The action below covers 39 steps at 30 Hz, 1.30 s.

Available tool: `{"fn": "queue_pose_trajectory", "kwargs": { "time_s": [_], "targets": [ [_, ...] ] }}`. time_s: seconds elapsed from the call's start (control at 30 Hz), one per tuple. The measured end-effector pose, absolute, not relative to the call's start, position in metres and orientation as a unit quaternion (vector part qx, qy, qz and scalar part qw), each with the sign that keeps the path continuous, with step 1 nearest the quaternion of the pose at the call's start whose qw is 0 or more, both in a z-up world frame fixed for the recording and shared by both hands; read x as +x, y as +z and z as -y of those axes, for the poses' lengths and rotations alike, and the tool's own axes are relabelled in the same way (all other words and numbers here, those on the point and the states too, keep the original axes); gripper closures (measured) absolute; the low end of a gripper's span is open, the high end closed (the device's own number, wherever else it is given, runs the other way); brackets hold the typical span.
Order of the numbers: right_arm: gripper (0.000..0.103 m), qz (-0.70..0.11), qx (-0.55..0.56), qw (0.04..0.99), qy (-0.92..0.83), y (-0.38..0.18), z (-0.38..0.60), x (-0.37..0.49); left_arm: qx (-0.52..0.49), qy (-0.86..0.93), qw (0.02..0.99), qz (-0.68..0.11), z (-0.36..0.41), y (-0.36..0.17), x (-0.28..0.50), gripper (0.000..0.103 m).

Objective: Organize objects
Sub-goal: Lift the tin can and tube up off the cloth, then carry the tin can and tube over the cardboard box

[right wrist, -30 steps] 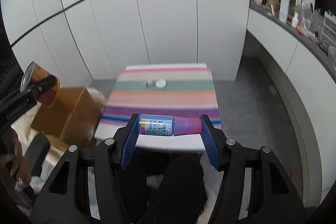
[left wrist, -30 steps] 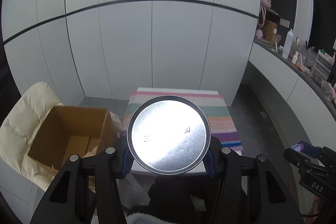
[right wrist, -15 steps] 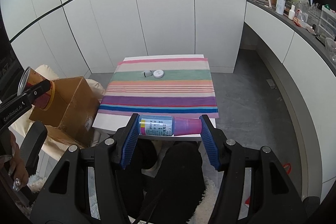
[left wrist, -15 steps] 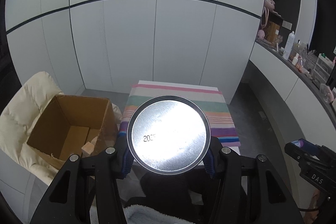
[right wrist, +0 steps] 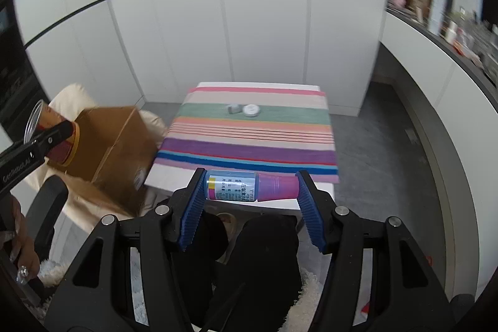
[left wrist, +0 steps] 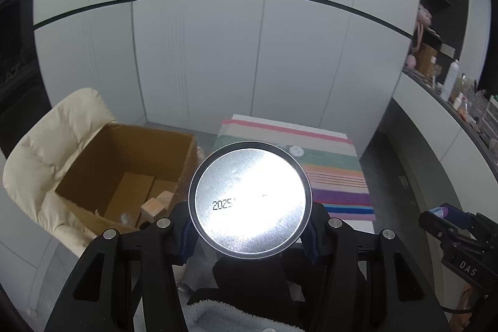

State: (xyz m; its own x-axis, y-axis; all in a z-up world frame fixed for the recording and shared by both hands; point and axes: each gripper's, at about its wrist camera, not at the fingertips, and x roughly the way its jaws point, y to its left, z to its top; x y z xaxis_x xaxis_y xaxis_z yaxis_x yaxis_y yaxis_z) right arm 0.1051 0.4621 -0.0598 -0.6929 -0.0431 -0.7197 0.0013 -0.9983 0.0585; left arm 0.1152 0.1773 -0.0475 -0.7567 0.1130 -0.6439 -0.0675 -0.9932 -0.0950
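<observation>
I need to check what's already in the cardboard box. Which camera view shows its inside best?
The left wrist view: it looks down into the open cardboard box, showing the floor flaps and a small wooden block near the front corner. The right wrist view shows only the box's outer walls from the side, partly behind the left hand-held gripper and its can.

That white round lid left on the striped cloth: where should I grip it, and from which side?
A judgement: take the white lid across its rim from above. It lies flat and low, so only the edge offers a hold. Spread the fingers front-to-back, since the small grey piece sits close on its left.
</observation>
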Motion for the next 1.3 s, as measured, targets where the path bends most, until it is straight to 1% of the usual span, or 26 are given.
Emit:
{"fn": "queue_pose_trajectory", "kwargs": {
  "time_s": [0.33,0.53,0.8,1.0,1.3],
  "targets": [
    [0.043,-0.015,0.394,0.119,-0.911,-0.063,-0.382,0.074,-0.341,0.936,-0.046,0.071,-0.103,-0.052,0.133,0.049],
    [0.043,-0.046,0.397,0.211,-0.892,-0.067,-0.312,0.061,-0.342,0.927,-0.118,0.1,-0.048,-0.056,0.152,0.049],
    [0.043,-0.085,0.394,0.306,-0.863,-0.077,-0.235,0.054,-0.337,0.914,-0.189,0.121,0.002,-0.062,0.172,0.049],
    [0.043,-0.103,0.402,0.33,-0.848,-0.086,-0.2,0.036,-0.351,0.903,-0.211,0.133,0.022,-0.076,0.157,0.049],
    [0.043,-0.125,0.401,0.326,-0.847,-0.102,-0.161,-0.011,-0.37,0.891,-0.22,0.147,0.041,-0.101,0.09,0.049]
  ]
}}
